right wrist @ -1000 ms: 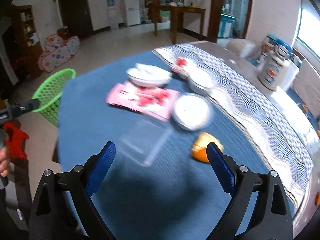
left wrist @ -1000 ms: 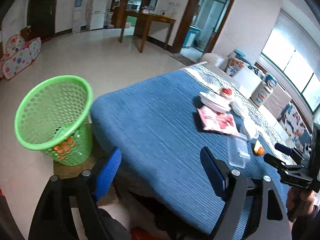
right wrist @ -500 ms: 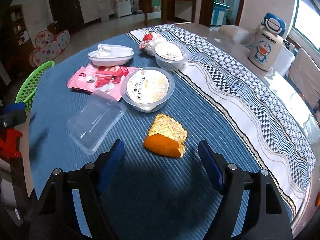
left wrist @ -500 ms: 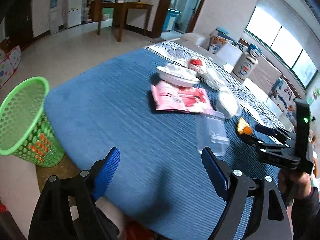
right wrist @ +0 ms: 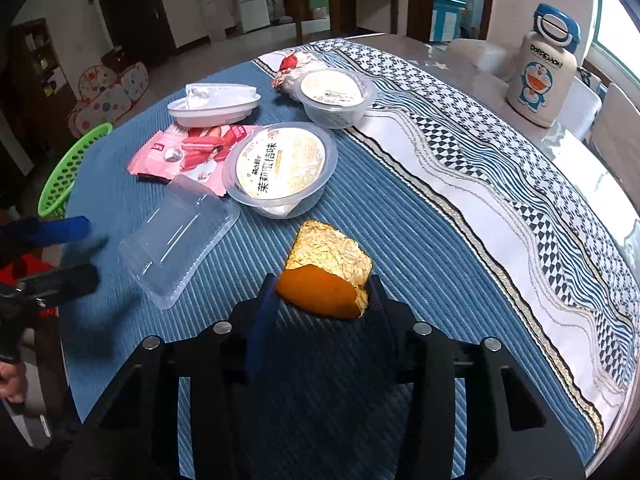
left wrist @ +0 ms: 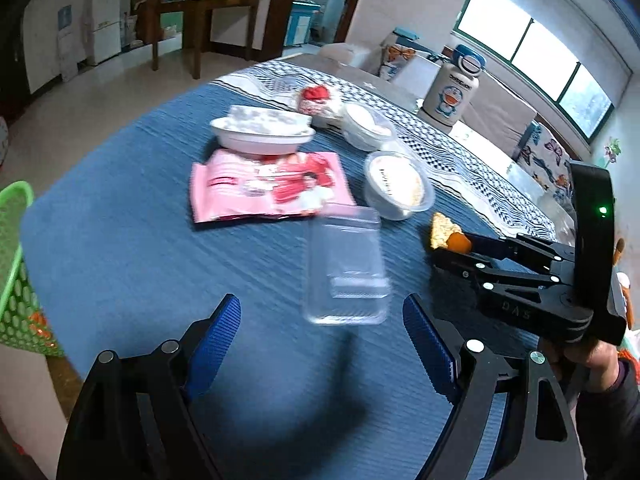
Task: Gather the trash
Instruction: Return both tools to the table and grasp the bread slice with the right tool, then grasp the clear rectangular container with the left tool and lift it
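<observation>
An orange peel piece (right wrist: pixel 326 270) lies on the blue tablecloth (right wrist: pixel 360 400); my right gripper (right wrist: pixel 322 294) has closed its jaws onto its near end. It also shows in the left wrist view (left wrist: pixel 448 236) at the tip of the right gripper (left wrist: pixel 456 250). A clear plastic box (left wrist: pixel 346 268) lies just ahead of my left gripper (left wrist: pixel 320 332), which is open and empty. The box also shows in the right wrist view (right wrist: pixel 178 236). Behind lie a pink snack wrapper (left wrist: pixel 268 184), two lidded plastic cups (right wrist: pixel 282 168) (right wrist: pixel 334 96) and a white tray (left wrist: pixel 262 132).
A green mesh basket (left wrist: pixel 16 272) stands on the floor left of the table, also seen in the right wrist view (right wrist: pixel 68 172). A Doraemon bottle (right wrist: pixel 542 64) stands at the table's far right. A red-white wrapper (left wrist: pixel 320 100) lies at the back.
My right gripper moved forward and closed on the orange peel. My left gripper swung right from the basket over the table toward the clear box.
</observation>
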Available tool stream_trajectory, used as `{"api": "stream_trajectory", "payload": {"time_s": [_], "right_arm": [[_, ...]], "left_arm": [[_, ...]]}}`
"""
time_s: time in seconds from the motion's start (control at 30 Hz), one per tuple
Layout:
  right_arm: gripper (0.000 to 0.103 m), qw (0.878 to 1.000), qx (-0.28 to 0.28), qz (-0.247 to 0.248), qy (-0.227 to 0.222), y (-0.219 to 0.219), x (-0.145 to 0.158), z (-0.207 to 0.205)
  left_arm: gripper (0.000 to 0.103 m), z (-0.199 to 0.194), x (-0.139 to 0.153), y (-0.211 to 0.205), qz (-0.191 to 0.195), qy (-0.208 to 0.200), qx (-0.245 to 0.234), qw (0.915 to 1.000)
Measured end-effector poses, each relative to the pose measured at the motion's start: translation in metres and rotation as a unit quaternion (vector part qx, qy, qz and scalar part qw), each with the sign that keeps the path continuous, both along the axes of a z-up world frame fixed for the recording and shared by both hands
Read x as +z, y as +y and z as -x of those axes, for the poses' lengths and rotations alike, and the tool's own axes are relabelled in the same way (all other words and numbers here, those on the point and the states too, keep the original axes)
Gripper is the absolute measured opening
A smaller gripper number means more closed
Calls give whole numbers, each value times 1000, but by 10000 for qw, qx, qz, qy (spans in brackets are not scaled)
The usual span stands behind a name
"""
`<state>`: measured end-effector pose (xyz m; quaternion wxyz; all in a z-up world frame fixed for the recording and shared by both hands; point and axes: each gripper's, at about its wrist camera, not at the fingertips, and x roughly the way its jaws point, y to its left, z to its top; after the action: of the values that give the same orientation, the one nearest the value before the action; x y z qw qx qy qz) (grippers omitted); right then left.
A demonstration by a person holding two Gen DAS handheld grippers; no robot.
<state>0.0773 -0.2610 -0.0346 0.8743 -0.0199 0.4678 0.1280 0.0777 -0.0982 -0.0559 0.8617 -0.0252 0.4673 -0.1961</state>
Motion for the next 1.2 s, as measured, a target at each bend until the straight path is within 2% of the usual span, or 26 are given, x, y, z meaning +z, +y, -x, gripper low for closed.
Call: {"api": "stream_trajectory", "payload": {"time_s": [0.43, 0.6, 0.7, 0.93, 1.2], "right_arm": [[43, 9996, -114, -206, -135, -18, 16, 14], [43, 9995, -144, -230, -168, -18, 20, 17], [43, 9995, -142, -237, -179, -18, 22, 19], [43, 9993, -96, -277, -244, -8, 31, 24], [42, 9989, 156, -271, -361, 21, 43, 24]], "left_arm": [[70, -18, -18, -35, -341, 74, -44, 9994], [60, -19, -23, -42, -462, 15, -40, 9989], [52, -19, -22, -38, -472, -3, -17, 9989], [51, -13, -15, -21, -298, 1, 119, 9995], [51, 4, 8, 14, -253, -280, 315, 9988]]}}
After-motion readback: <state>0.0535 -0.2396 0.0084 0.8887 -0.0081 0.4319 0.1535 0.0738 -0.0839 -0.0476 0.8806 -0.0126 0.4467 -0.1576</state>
